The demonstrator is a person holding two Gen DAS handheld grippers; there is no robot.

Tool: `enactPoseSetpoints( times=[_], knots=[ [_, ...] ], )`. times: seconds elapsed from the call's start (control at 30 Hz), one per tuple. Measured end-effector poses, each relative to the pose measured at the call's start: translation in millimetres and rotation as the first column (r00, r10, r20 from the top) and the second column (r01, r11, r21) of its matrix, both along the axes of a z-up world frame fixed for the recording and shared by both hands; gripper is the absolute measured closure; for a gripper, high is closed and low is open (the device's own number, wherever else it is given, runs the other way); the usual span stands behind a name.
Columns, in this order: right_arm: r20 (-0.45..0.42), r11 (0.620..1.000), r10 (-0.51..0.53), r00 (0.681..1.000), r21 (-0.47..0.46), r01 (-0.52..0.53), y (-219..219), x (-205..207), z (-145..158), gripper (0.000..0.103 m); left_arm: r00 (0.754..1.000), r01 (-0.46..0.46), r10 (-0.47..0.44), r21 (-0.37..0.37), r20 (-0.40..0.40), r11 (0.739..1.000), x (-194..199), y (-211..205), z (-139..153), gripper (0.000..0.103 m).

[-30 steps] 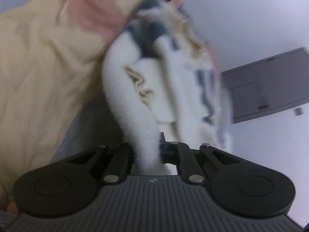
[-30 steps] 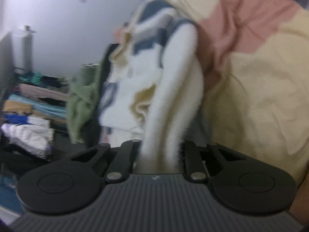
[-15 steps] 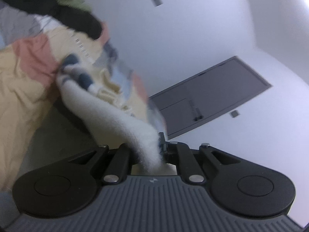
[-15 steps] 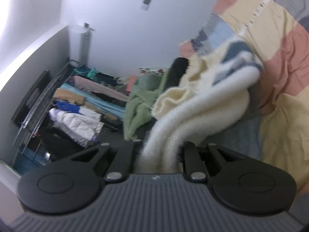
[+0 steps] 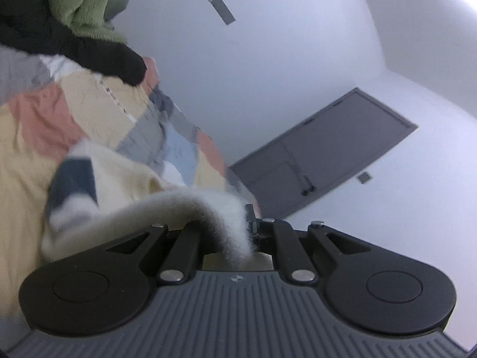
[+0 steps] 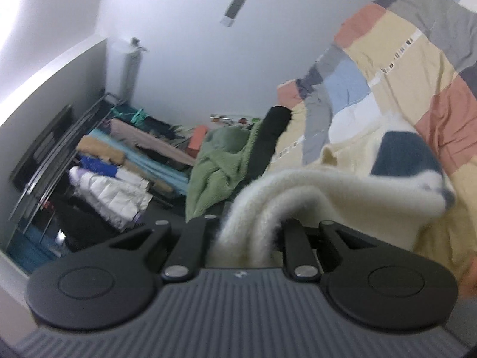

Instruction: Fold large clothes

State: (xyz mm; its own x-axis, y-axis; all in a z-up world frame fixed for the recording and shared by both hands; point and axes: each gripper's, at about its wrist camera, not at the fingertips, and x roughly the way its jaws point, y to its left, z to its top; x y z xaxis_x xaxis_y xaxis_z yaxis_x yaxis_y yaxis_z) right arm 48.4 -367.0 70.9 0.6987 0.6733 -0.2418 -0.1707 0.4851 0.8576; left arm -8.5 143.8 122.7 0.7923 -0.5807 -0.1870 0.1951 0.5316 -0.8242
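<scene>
A: Left wrist view now shows door and wall; the fluffy cream sweater with navy patches has risen off the patchwork bed cover.

B: Yes, left gripper and right gripper fingers pinch its edge; it is ready to spread.

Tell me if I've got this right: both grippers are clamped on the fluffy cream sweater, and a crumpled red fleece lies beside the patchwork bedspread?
Nearly. Both grippers, left gripper and right gripper, do clamp the fluffy cream sweater, but the crumpled fleece beside the patchwork bedspread is green, not red, as the right wrist view shows.
</scene>
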Motion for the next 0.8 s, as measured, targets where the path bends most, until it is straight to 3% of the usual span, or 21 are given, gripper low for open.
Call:
enactPoseSetpoints(
  times=[0.1, 0.17, 0.4, 0.53, 0.8],
  knots=[
    [-0.021, 0.999, -0.031, 0.999, -0.011, 0.03, 4, 41, -11, 0.084, 0.999, -0.044, 0.045, 0.035, -0.006, 0.998, 57, -2, -8, 0.094],
    [-0.034, 0.998, -0.066, 0.997, -0.008, 0.066, 6, 73, -22, 0.084, 0.996, -0.07, 0.072, 0.026, -0.053, 0.997, 99, -1, -22, 0.094],
    [-0.135, 0.987, -0.161, 0.978, -0.008, 0.161, 21, 170, -86, 0.084, 0.977, -0.136, 0.154, 0.123, -0.146, 0.983, 199, -7, -71, 0.093],
    [-0.175, 0.987, -0.159, 0.972, -0.034, 0.155, 23, 196, -117, 0.084, 0.975, -0.129, 0.158, 0.182, -0.156, 0.975, 237, -12, -102, 0.093],
    [-0.25, 0.993, -0.118, 0.961, -0.012, 0.118, 13, 235, -165, 0.084, 0.966, -0.114, 0.152, 0.185, -0.21, 0.976, 281, -13, -145, 0.091]
  ],
)
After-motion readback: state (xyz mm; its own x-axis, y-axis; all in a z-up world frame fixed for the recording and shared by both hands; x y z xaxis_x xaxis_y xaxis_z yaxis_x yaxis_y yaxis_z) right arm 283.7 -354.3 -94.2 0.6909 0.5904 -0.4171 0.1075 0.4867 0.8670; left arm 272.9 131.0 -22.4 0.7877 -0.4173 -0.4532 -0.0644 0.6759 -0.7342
